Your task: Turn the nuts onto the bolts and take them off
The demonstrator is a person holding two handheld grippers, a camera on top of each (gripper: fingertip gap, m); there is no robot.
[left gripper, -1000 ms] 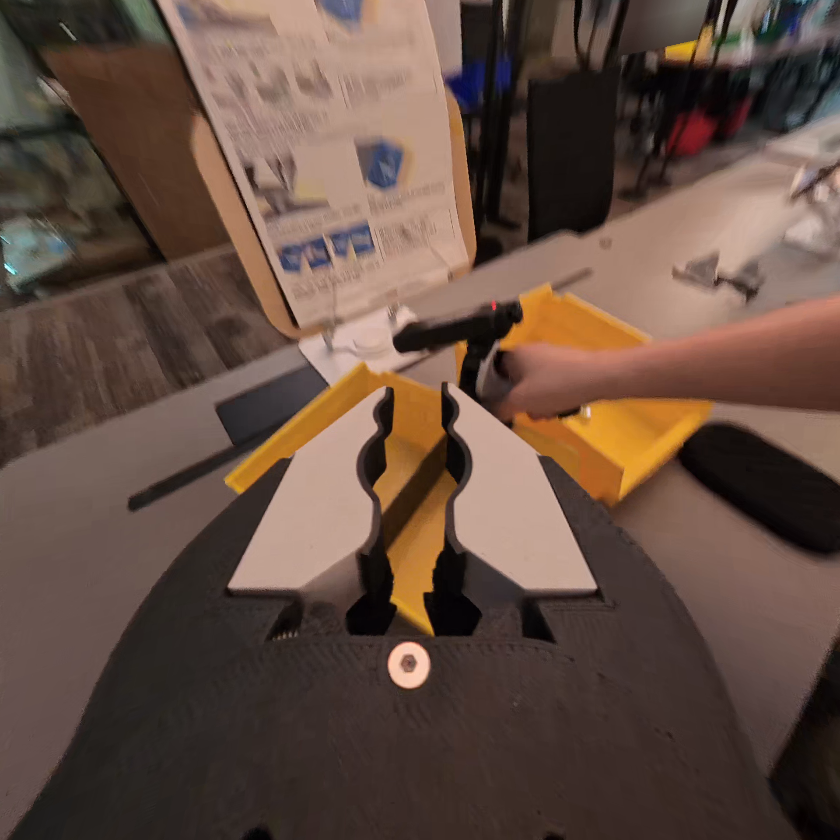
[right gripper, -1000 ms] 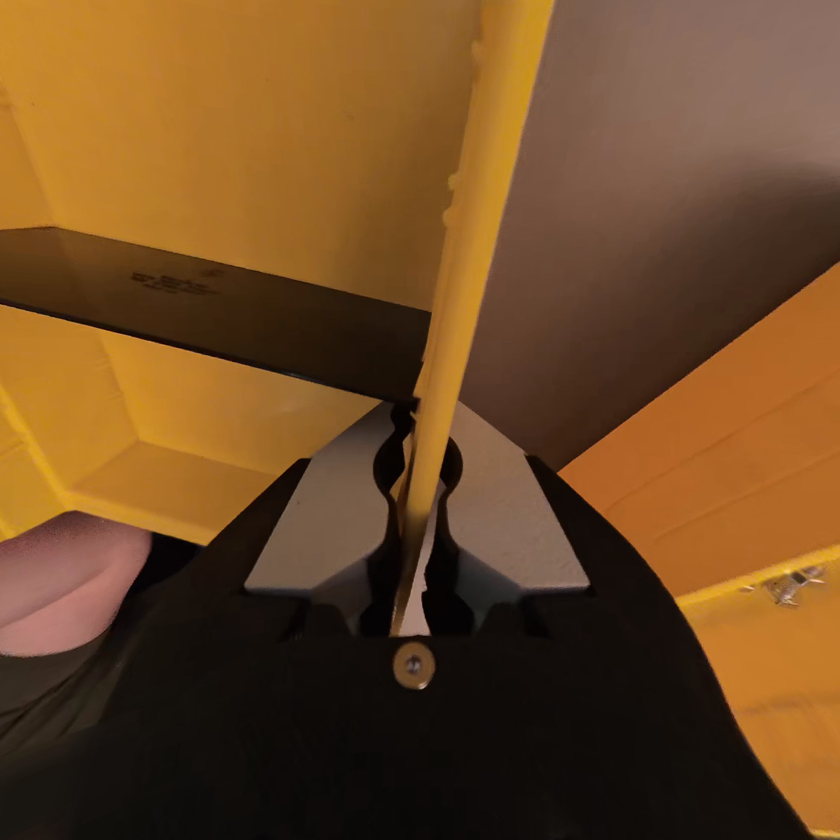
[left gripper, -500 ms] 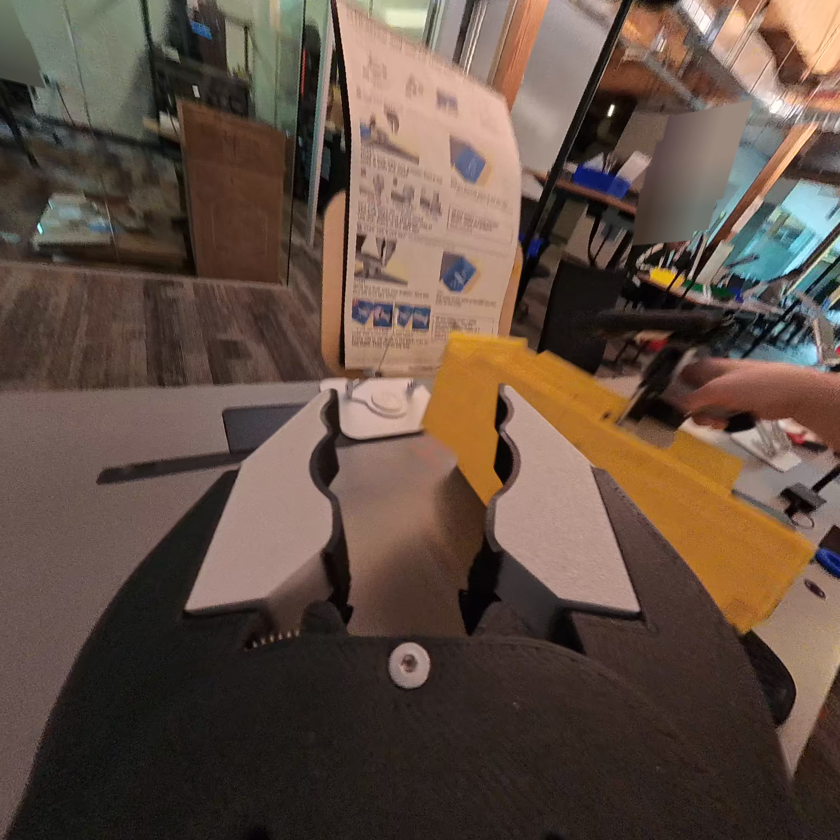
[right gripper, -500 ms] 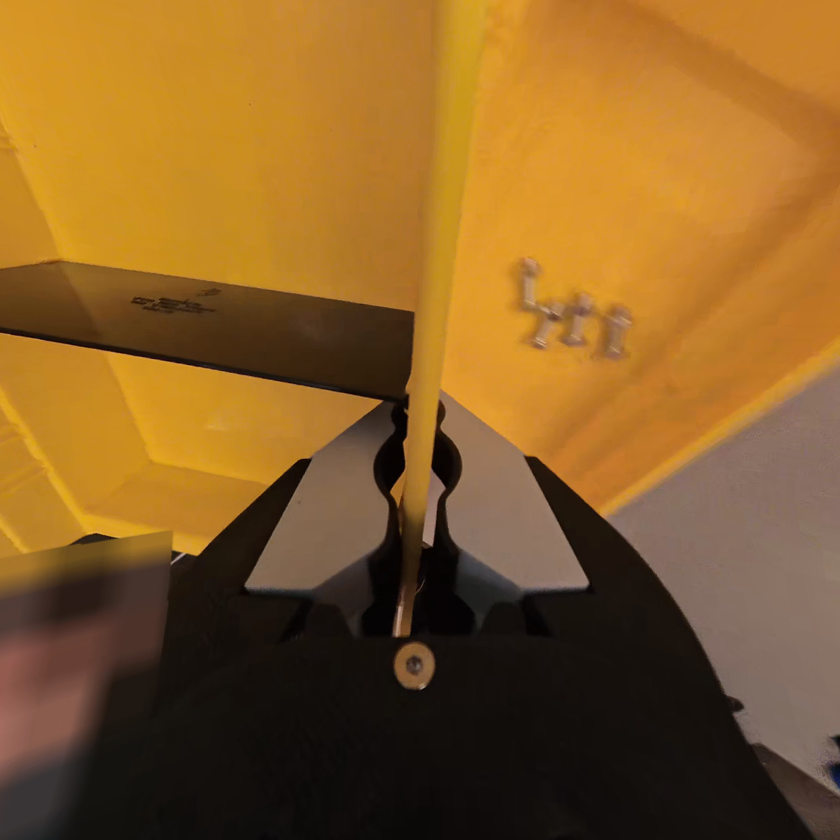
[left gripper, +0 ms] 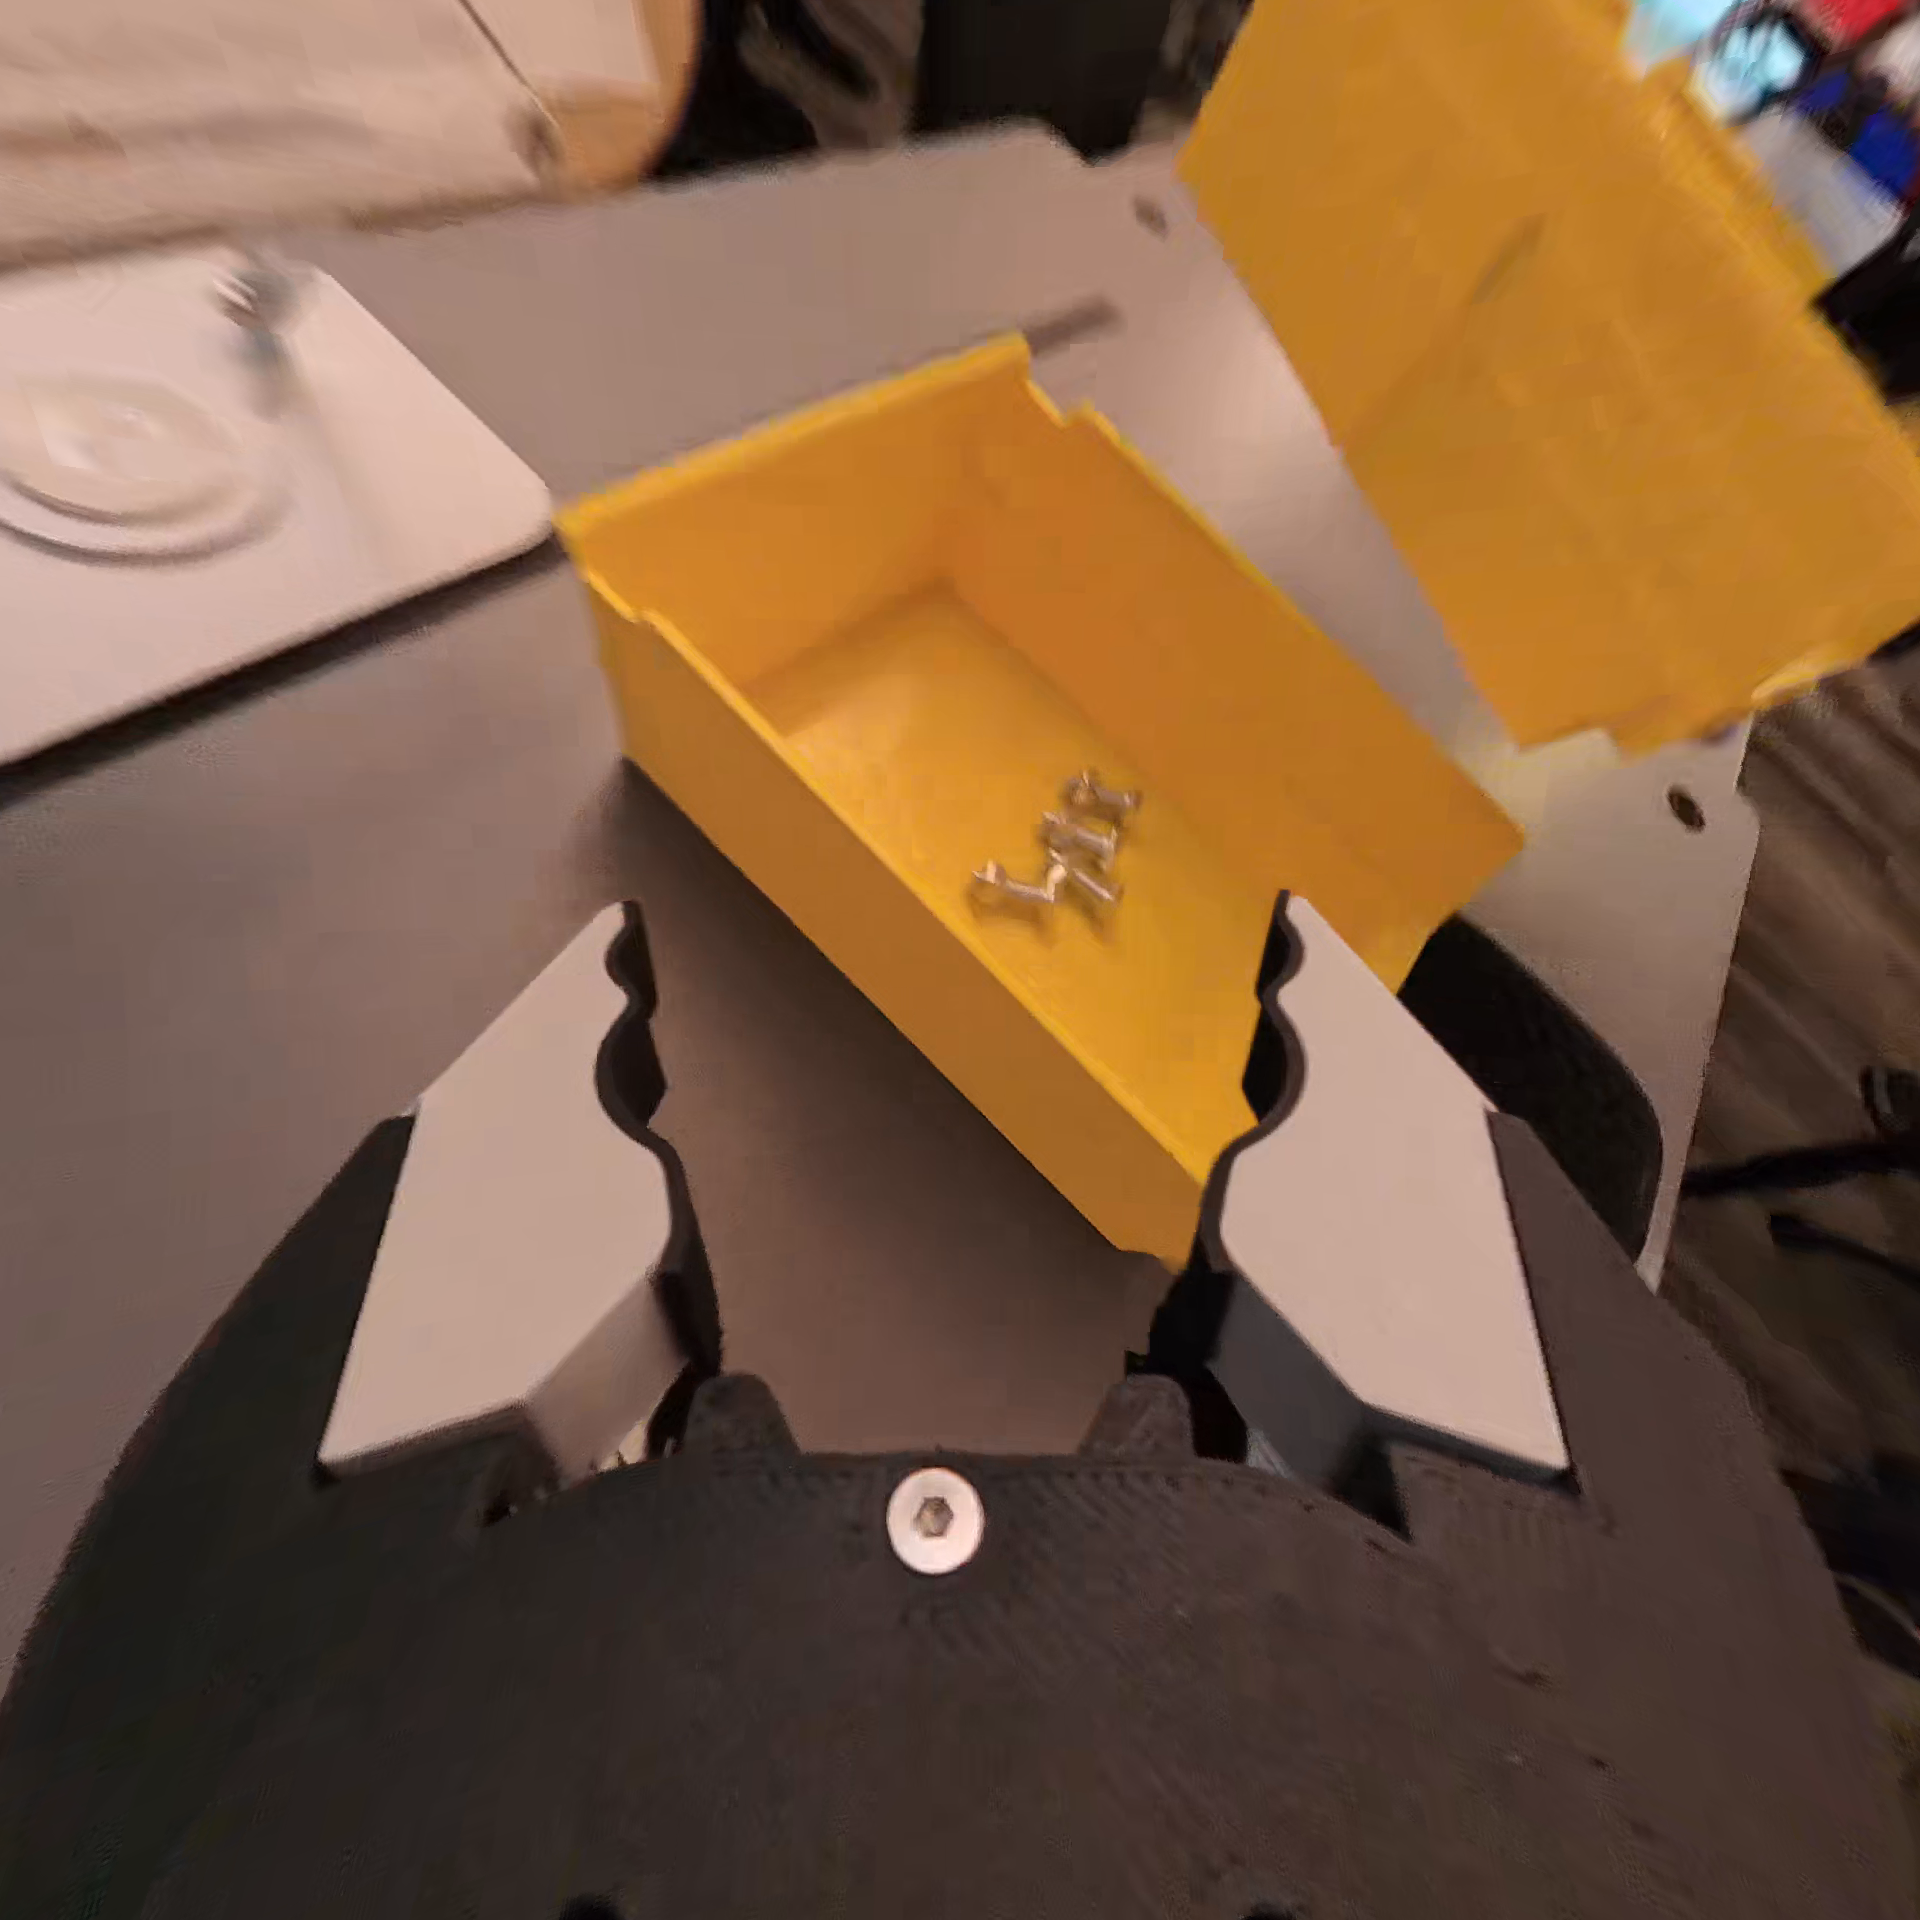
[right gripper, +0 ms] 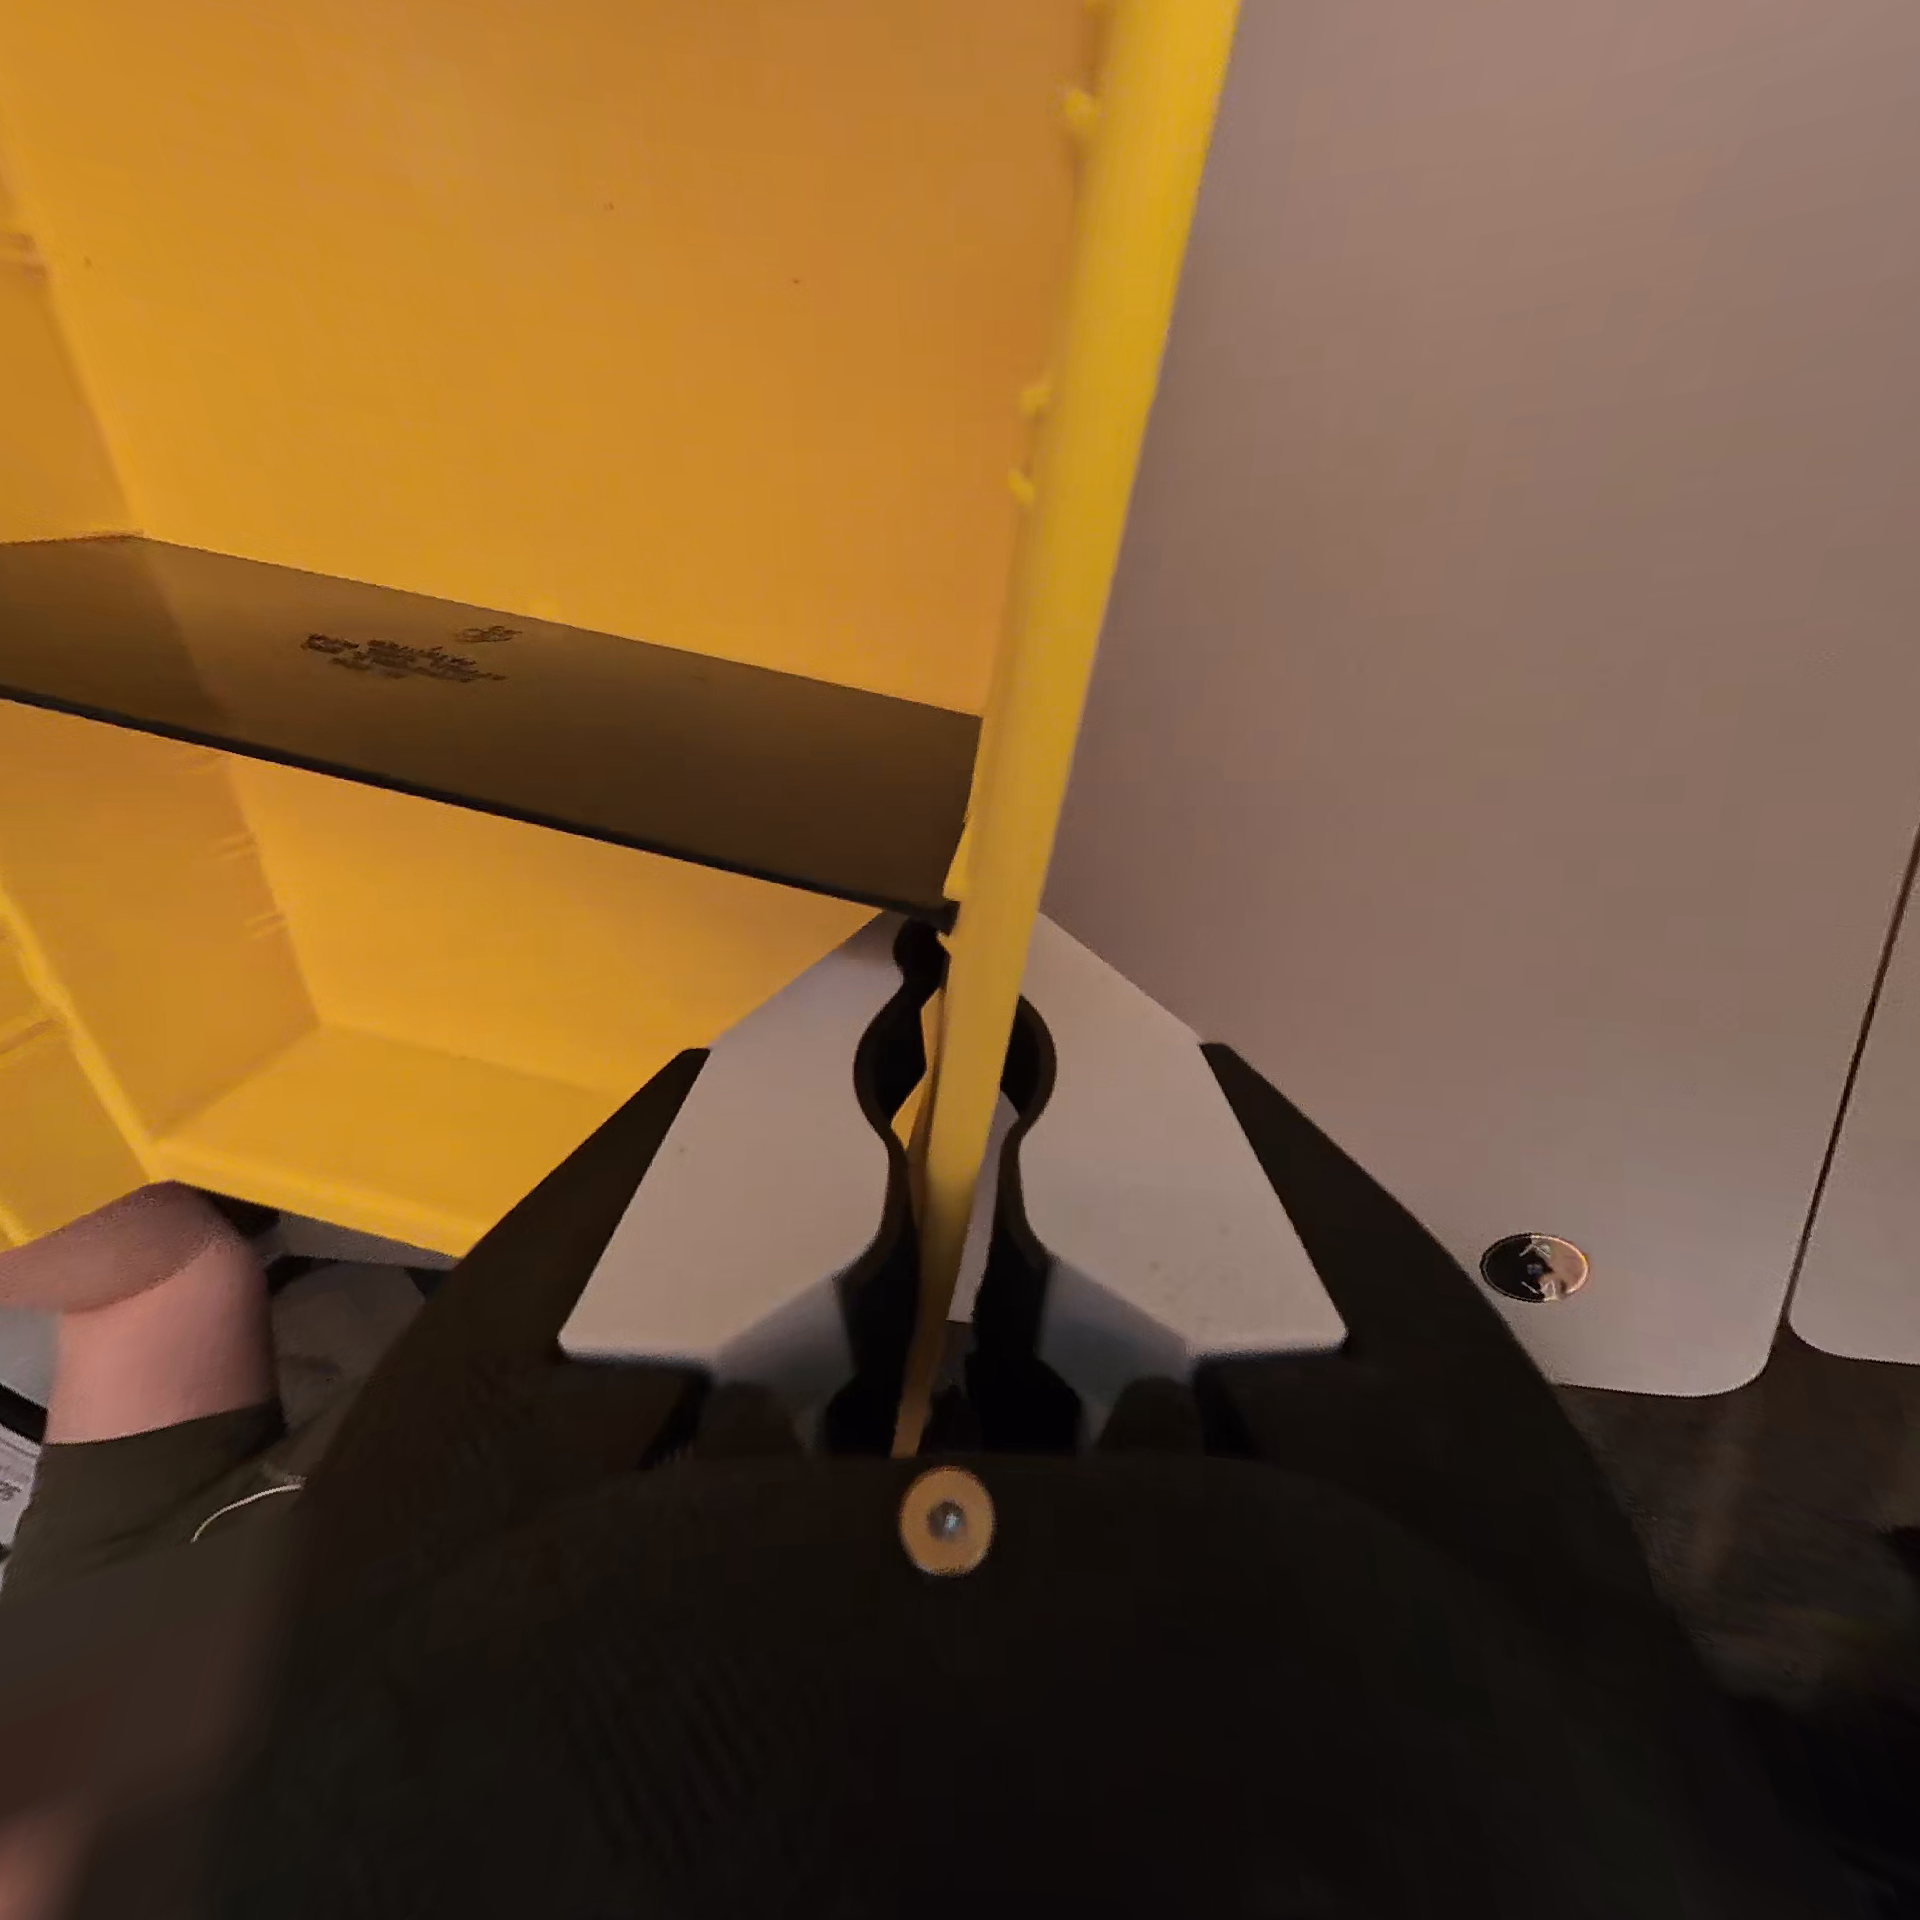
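A yellow bin [left gripper: 810, 509] stands on the grey table with several small silver bolts [left gripper: 1060, 862] lying on its floor. My left gripper [left gripper: 956, 914] is open wide and empty, hovering just above the near side of that bin. My right gripper [right gripper: 971, 935] is shut on the side wall of a second yellow bin [right gripper: 571, 312], which has a black divider [right gripper: 520, 707] across it. In the left wrist view this second bin [left gripper: 1507, 364] hangs tilted in the air at the upper right, its underside showing. I see no loose nuts.
A white flat base [left gripper: 156, 468] lies at the far left and a black pad [left gripper: 1538, 1091] sits right of the bin. The table edge with small holes [right gripper: 1535, 1268] runs close on the right. A hand [right gripper: 135, 1309] shows at the lower left. Across from one pair of fingers to the other is roughly 45 cm.
My left gripper opened wider and tipped down over the bin with the bolts. My right gripper swung the held bin up and away, so bare table now shows beside it.
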